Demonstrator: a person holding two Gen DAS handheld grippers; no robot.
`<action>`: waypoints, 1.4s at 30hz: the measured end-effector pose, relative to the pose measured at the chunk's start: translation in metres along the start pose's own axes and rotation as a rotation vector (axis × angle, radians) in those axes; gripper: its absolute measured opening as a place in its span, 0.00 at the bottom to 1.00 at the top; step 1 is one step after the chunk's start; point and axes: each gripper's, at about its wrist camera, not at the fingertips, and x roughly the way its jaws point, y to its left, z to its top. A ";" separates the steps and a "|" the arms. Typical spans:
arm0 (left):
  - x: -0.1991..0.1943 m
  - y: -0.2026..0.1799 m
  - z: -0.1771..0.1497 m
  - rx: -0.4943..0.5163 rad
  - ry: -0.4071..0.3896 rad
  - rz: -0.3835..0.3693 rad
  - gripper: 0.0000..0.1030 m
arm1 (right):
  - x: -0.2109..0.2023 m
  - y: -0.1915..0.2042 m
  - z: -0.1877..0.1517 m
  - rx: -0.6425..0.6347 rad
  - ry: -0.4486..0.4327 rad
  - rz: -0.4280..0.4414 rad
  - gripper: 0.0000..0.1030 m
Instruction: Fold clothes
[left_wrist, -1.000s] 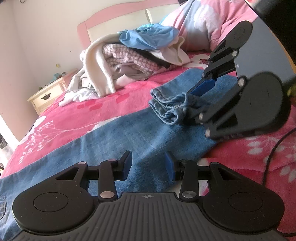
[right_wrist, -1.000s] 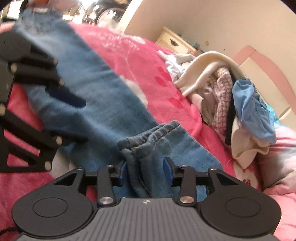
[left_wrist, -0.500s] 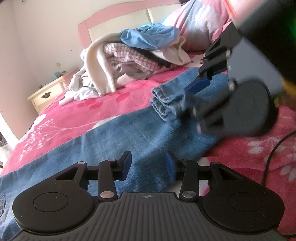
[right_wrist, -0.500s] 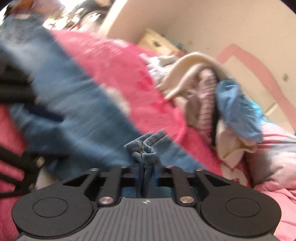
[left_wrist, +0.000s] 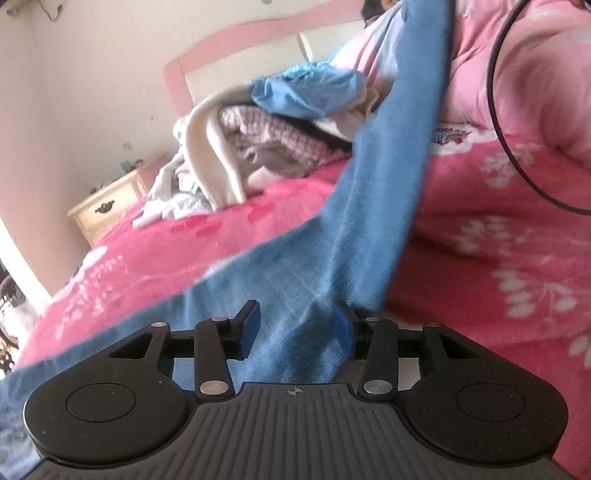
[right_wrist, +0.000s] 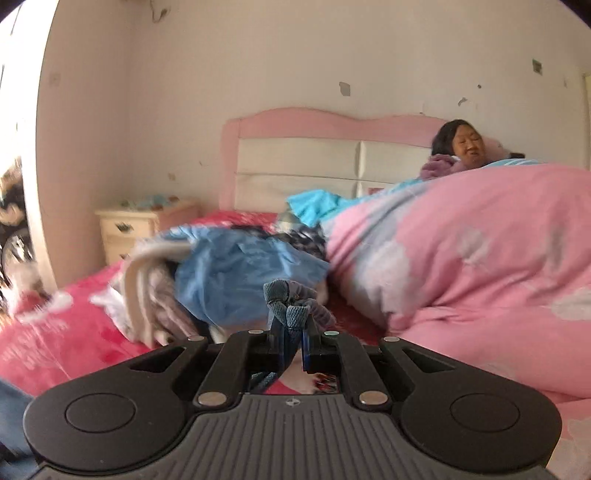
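**A:** Since the bed (left_wrist: 480, 229) is what carries everything, start there. Why is it laid out like this?

**B:** Its pink floral cover gives a broad, soft surface for spreading a garment flat. I judge the near part is kept as working room. The pile of unfolded clothes (left_wrist: 266, 133) sits back toward the headboard (right_wrist: 295, 122), out of the way, and the pink duvet (right_wrist: 461, 266) is bunched along the far side, with a person (right_wrist: 461, 144) resting behind it.

**A:** And the jeans (left_wrist: 295, 280)?

**B:** Part of them lies across the near part of the bed, running toward its foot. One leg rises steeply from that flat part, up and out of the left wrist view. It looks like the lift that starts a fold, carrying the leg end over the body of the jeans.

**A:** What is raising it?

**B:** The right gripper (right_wrist: 291, 347). Its fingers are nearly together, pinching the bunched hem (right_wrist: 291, 306), which sticks up just above the tips. Gripping at the very end lets the whole leg follow.

**A:** The left gripper (left_wrist: 295, 328)?

**B:** Its fingers stand wide apart, low over the flat denim, holding nothing. Fabric rises between them, but I see no pinch. My guess is that it waits there to pin or take the fold line.

**A:** Risk?

**B:** Denim is heavy; a thin pinch at the hem could slip.
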 end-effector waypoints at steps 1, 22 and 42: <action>0.001 0.001 0.002 0.005 0.008 0.013 0.43 | 0.005 -0.001 -0.004 0.008 0.012 -0.003 0.09; 0.017 0.026 0.008 -0.140 0.163 0.046 0.43 | -0.022 -0.051 -0.026 0.156 -0.018 -0.048 0.08; 0.043 -0.068 0.044 -0.184 0.058 -0.303 0.42 | -0.051 -0.098 0.014 -0.036 -0.112 -0.337 0.08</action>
